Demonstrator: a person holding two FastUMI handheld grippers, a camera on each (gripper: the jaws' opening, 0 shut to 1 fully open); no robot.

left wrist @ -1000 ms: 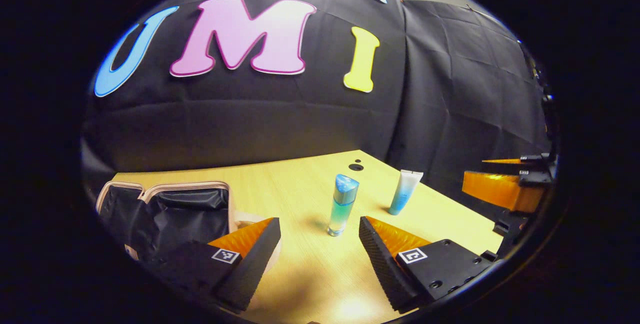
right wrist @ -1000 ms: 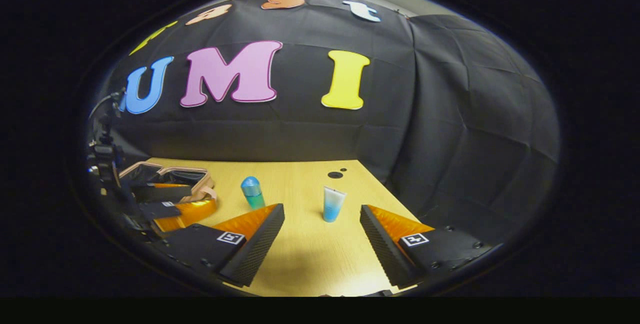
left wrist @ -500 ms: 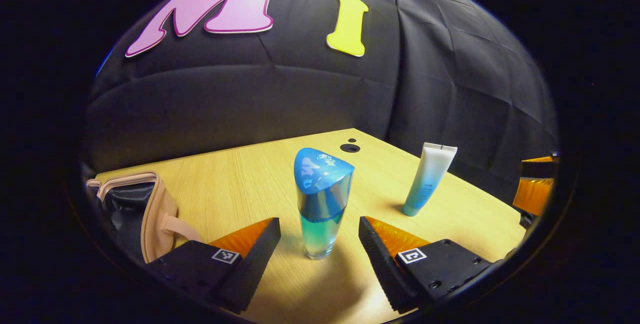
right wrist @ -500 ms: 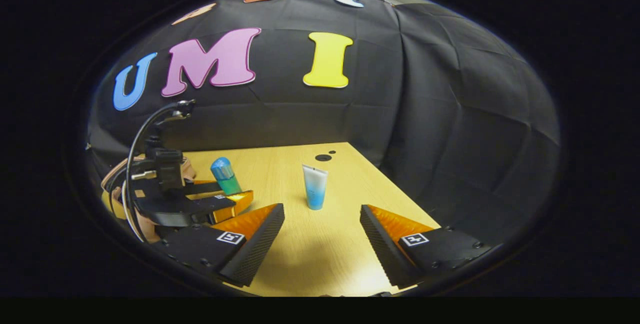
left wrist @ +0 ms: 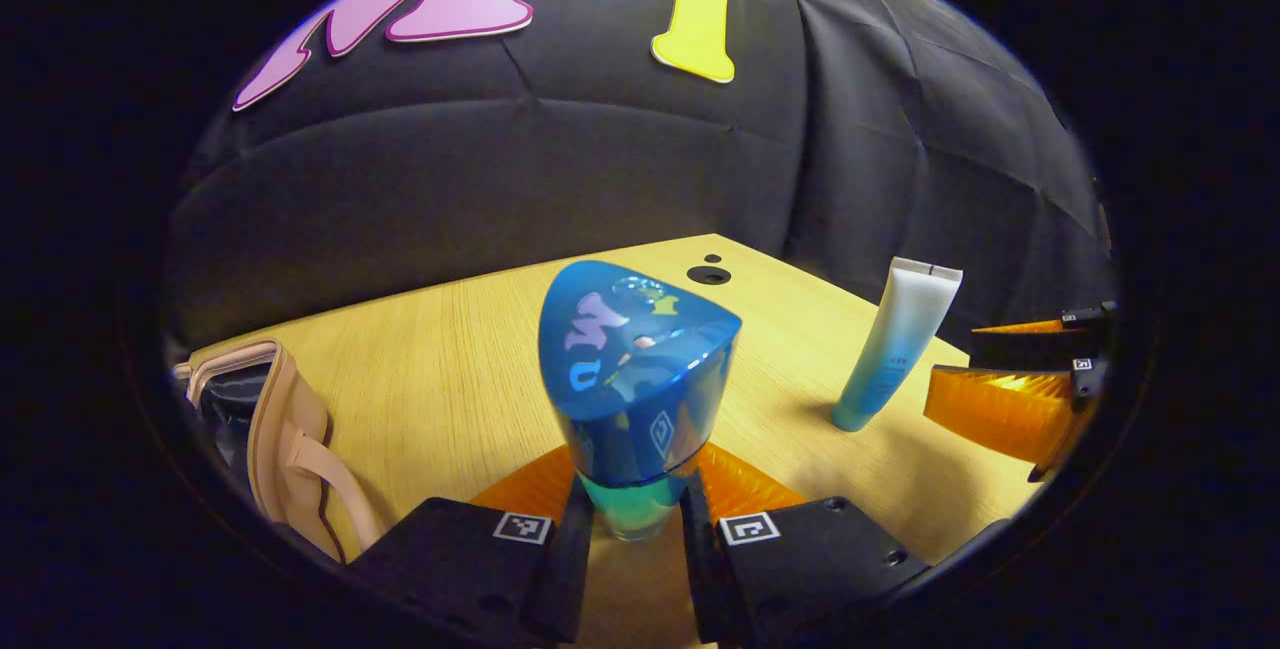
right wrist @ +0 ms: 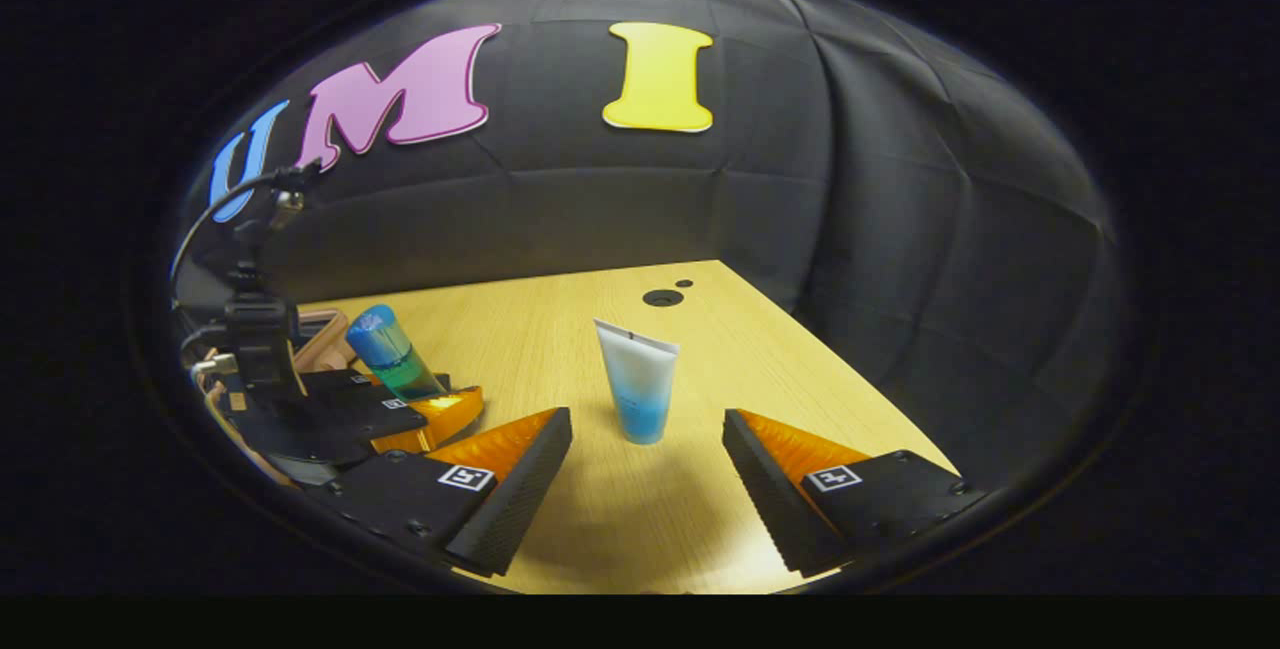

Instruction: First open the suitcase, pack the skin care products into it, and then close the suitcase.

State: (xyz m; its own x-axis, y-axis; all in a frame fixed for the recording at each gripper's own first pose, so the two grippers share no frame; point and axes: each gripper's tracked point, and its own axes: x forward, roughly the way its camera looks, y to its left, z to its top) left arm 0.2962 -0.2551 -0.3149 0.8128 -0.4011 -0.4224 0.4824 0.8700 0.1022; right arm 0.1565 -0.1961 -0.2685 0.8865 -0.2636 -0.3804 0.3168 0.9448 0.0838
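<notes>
A blue-capped bottle (left wrist: 640, 379) of blue-green liquid stands on the wooden table (left wrist: 470, 349), and my left gripper (left wrist: 632, 529) is shut on its lower body. In the right gripper view the bottle (right wrist: 392, 353) leans a little to the left inside the left gripper (right wrist: 405, 407). A white-and-blue tube (right wrist: 637, 381) stands cap-down just ahead of my right gripper (right wrist: 645, 474), whose fingers are open and not touching it. The open pink suitcase (left wrist: 270, 429) with dark lining lies at the left. From the left gripper view, the tube (left wrist: 895, 344) stands beside the right gripper (left wrist: 1010, 379).
Two round holes (left wrist: 708, 275) sit near the table's far corner. The black cloth wall closes off the back and right. The table's right edge (right wrist: 850, 379) runs just beyond the right gripper. A cable (right wrist: 230, 229) arcs above the left gripper.
My left gripper moved forward around the bottle and shut on it. The right gripper came closer to the tube and stayed open.
</notes>
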